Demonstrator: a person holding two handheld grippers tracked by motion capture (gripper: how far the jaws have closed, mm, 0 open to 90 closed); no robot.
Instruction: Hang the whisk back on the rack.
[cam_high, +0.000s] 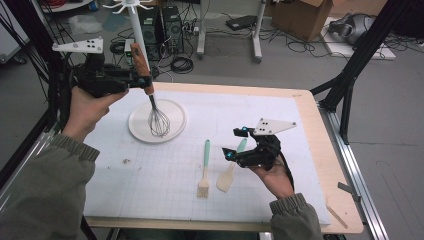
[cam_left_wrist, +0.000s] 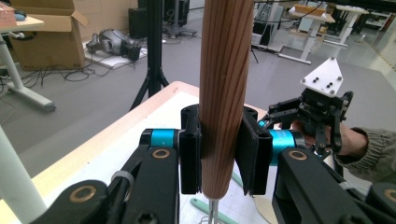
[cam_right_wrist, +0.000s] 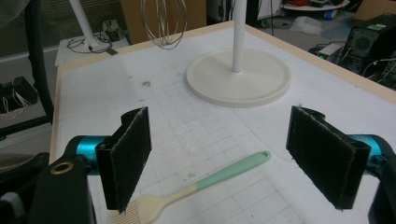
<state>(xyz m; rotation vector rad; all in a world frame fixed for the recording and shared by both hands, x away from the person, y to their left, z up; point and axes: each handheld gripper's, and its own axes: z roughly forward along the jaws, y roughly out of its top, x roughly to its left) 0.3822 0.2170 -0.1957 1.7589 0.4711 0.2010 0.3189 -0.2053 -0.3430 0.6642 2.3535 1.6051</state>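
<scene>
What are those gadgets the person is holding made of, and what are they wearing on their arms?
Each hand carries black tongs, the left tongs and the right tongs, built from jointed black links with brass-coloured pivots, bright blue cylinders and flat black padded jaws. A pale three-cornered plate dotted with dark holes tops each one. A black cable trails from the right tongs. The sleeves are olive green with ribbed cuffs.

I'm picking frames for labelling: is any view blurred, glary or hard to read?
High view: soft and low-detail, even light, no glare; whisk wires faint against the stand base. Left gripper view: sharp, wooden handle blocks the centre. Right gripper view: crisp, brush clear, faint shadows.
</scene>
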